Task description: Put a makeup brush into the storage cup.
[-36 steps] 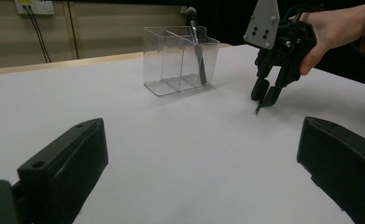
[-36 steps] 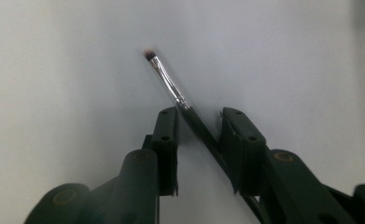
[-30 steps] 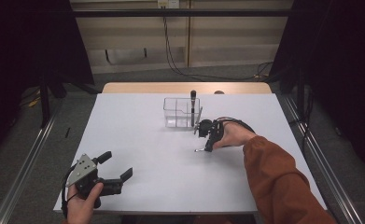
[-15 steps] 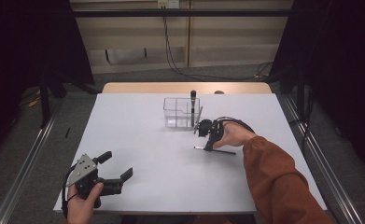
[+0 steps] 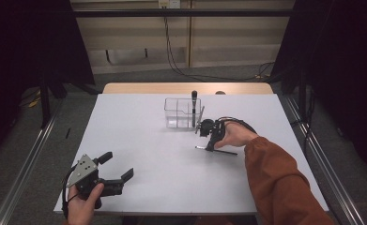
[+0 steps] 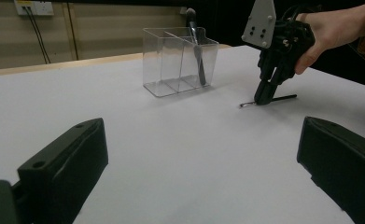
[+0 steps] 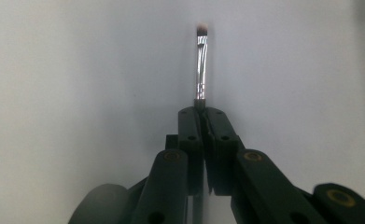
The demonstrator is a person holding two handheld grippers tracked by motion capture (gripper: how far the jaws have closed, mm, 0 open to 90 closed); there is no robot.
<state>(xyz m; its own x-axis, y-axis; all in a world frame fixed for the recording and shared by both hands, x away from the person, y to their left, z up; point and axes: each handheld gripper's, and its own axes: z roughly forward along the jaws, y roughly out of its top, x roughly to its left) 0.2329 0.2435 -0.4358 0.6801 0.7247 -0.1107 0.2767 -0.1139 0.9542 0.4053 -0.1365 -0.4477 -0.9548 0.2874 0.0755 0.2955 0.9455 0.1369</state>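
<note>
Right gripper (image 5: 210, 146) clamped tight on thin makeup brush (image 5: 217, 150), pads pinching handle just behind metal ferrule, tips pressed down toward white table (image 5: 148, 140). Left gripper (image 5: 117, 175) parked at near left corner, jaws spread wide, nothing between them, well apart from the work. Brush lay flat on tabletop near middle, just short of clear organizer (image 5: 181, 112). Judged very light, stiff, thin, probably slick on lacquered handle; liable to roll or pivot in a pinch off centre. Best hold judged mid-handle near ferrule, clear of soft bristles (image 7: 201, 29). Long axis ran roughly across table, bristle end pointing toward person's left, handle tail toward right. Beyond, organizer stood upright with one dark brush (image 5: 194, 105) already standing inside, head up.
</note>
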